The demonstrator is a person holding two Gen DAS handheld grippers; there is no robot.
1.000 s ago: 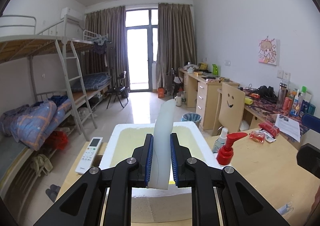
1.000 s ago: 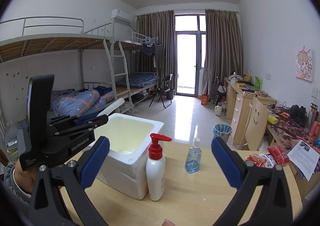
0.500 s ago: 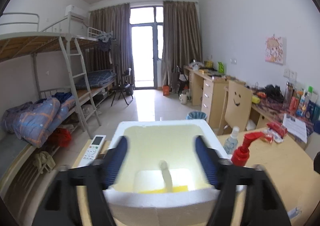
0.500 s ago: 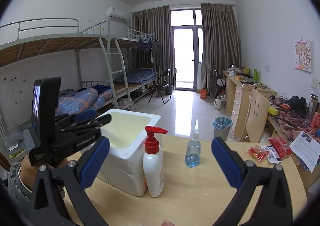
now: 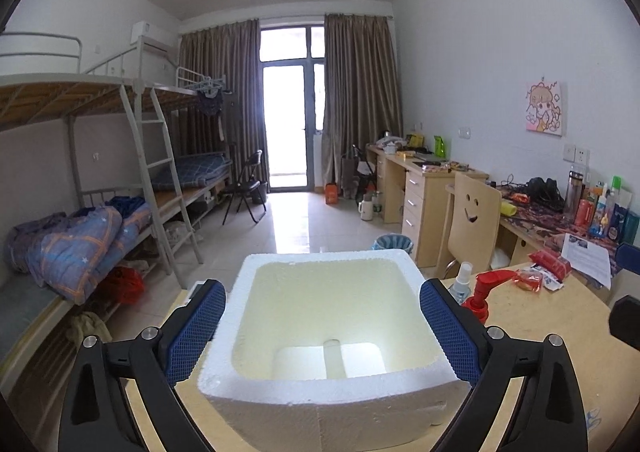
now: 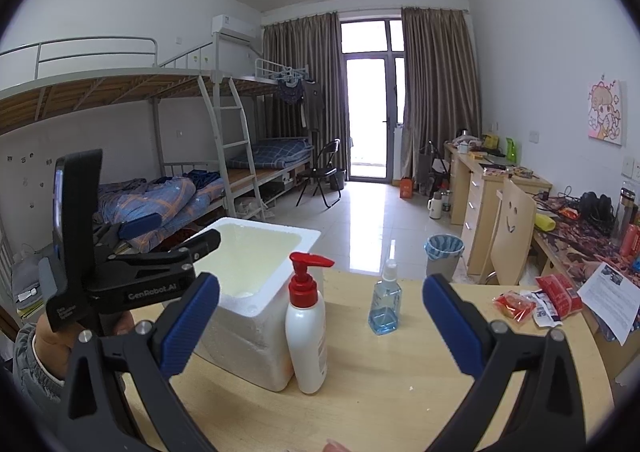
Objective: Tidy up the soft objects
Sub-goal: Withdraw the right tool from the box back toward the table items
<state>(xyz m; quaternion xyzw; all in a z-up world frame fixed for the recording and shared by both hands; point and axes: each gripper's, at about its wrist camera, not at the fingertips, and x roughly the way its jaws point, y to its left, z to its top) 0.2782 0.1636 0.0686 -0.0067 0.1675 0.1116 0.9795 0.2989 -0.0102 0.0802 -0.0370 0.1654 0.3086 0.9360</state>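
Over the foam box [image 5: 332, 392] at desk's left edge, left gripper [image 5: 322, 328] is opening wide w/ nothing between; white strip [image 5: 335, 358] is lying inside. Should be lifting straight up, clearing rim. Right gripper [image 6: 320, 328] is idling apart.

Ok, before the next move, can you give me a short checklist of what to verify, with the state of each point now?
1. Left tongs free of load: ok, jaws opening, nothing between the pads.
2. White soft piece inside the foam box: ok, lying on the bottom.
3. Right tongs ready: ok, open and empty.
4. Pump bottle upright beside the box: ok.
5. Spray bottle upright, apart from the box: ok.
6. More soft pieces waiting on the table: cannot tell.
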